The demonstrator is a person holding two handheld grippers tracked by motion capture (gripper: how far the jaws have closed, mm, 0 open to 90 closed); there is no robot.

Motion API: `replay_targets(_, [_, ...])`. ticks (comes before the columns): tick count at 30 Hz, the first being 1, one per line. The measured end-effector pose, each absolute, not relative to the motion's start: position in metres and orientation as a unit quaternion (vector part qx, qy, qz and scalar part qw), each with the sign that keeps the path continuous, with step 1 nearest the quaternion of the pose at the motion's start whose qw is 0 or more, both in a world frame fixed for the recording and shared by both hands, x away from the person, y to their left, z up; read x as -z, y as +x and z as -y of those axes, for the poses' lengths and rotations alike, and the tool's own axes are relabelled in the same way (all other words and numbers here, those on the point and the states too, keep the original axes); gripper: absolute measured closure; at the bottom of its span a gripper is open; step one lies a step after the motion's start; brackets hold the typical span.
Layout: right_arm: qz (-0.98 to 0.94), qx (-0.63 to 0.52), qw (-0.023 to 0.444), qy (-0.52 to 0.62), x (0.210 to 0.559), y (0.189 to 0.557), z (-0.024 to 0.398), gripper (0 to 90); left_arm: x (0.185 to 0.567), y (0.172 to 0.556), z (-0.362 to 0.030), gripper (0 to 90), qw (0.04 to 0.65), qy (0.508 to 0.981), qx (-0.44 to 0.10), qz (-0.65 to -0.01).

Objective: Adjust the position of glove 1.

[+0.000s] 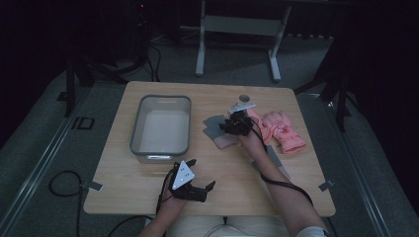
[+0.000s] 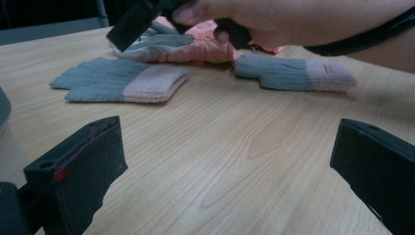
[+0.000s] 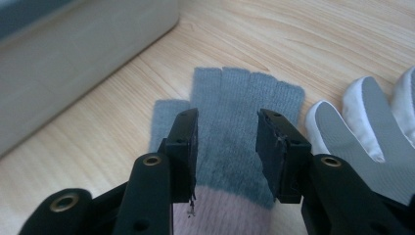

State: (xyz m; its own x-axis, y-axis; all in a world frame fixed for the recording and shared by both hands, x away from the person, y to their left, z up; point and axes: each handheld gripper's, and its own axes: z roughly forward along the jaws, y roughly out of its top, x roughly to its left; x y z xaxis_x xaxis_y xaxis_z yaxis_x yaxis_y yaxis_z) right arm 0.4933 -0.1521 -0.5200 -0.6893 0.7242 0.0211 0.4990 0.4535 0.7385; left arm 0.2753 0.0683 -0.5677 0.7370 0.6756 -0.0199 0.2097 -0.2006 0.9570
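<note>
So there's a grey bin (image 1: 160, 127) on the left half of the table (image 1: 148, 197), and it's got nothing in it, just the pale floor of the tub showing. In the right gripper view its side wall runs across the top left corner.

The thing being worked on is the grey glove (image 1: 216, 129) with the pink cuff, lying flat just right of the bin, around the middle of the table. In the high view its fingers point toward roughly 10 o'clock, at the bin, and the cuff sits toward 4 o'clock, so the long axis runs on that diagonal. In the right gripper view (image 3: 230, 127) the fingers point straight up to 12 and the cuff comes down to 6, right between the jaws.

The right gripper (image 1: 232, 126) is over that glove, jaws partway closed, one on each side of the palm. The glove lies between them, but I can't tell if the pads are actually pressing the knit yet.

The left gripper (image 1: 197, 190) sits near the front edge around 6 o'clock, jaws spread wide with nothing between them, just bare wood in its own view.

A second grey glove (image 2: 293, 73) lies in the left gripper view, cuff toward 3 o'clock, apart from the first one (image 2: 120, 81). Two pink gloves (image 1: 281, 131) sit at the right side of the table, and one shows a white and grey palm (image 3: 362, 117) next to the grey glove.
</note>
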Motion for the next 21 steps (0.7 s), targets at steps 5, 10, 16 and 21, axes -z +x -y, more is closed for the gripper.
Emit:
replay_targets(5, [-0.855, -0.361, 0.153, 0.340, 0.533, 0.502, 0.146, 58.5, 0.568, 0.276, -0.069, 0.0, 0.560, 0.745, -0.206, -0.299])
replay_targets(10, [-0.863, -0.345, 0.154, 0.334, 0.542, 0.511, 0.143, 58.5, 0.568, 0.275, -0.069, 0.0, 0.560, 0.745, -0.207, -0.299])
replay_targets(16, [-0.872, -0.323, 0.142, 0.339, 0.548, 0.520, 0.140, 62.8, 0.568, 0.275, -0.069, 0.0, 0.560, 0.744, -0.207, -0.298])
replay_targets(21, [-0.871, -0.311, 0.137, 0.355, 0.546, 0.520, 0.134, 83.2, 0.568, 0.275, -0.069, 0.0, 0.560, 0.745, -0.207, -0.298])
